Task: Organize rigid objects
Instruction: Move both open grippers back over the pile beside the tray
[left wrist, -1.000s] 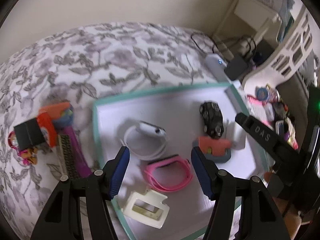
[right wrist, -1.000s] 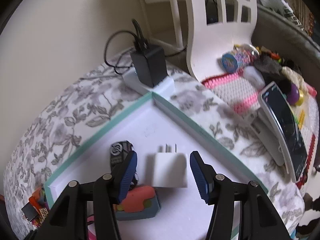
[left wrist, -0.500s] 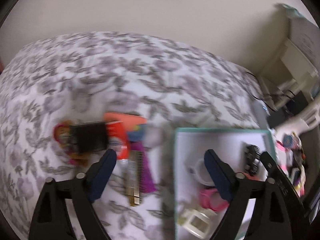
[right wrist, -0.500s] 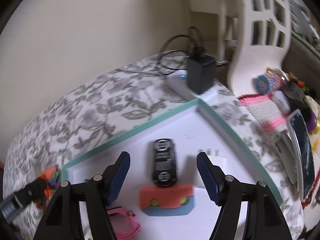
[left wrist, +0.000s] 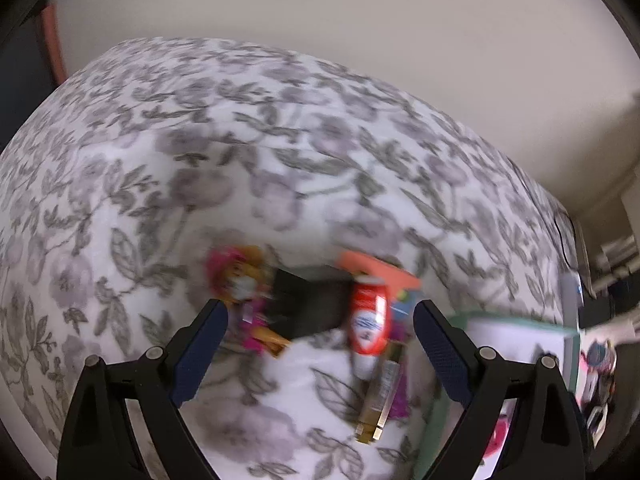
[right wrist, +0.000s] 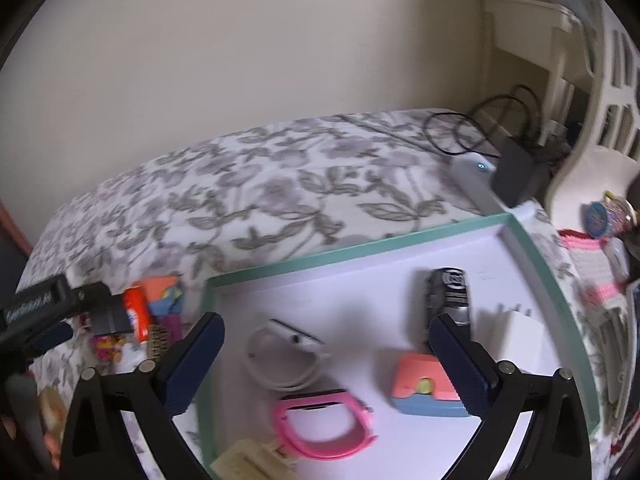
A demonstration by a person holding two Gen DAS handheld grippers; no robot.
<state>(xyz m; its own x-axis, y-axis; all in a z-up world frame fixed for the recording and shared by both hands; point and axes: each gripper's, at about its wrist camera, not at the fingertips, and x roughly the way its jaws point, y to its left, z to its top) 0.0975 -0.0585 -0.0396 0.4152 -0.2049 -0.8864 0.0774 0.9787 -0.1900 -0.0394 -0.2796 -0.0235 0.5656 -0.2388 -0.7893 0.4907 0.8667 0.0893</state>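
A white tray with a teal rim (right wrist: 360, 246) lies on the flowered bedspread. In it are a black toy car (right wrist: 450, 294), a white charger (right wrist: 516, 334), an orange and blue block (right wrist: 424, 388), a white watch band (right wrist: 286, 360), a pink band (right wrist: 324, 428) and a cream clip (right wrist: 244, 466). My right gripper (right wrist: 324, 364) is open above the tray. My left gripper (left wrist: 320, 344) is open over a loose pile left of the tray: a black box (left wrist: 308, 304), a red tube (left wrist: 368, 324), a pink toy (left wrist: 240, 280), a comb (left wrist: 378, 404). The left gripper also shows in the right wrist view (right wrist: 60, 330).
A power strip with a black adapter (right wrist: 514, 178) and cables lies behind the tray. A white chair (right wrist: 600, 120) and a cluttered pink mat (right wrist: 592, 264) stand at the right. The wall runs behind the bed.
My left gripper has swung left from the tray to the loose pile. My right gripper has turned left and pulled back from the charger, and opened wider.
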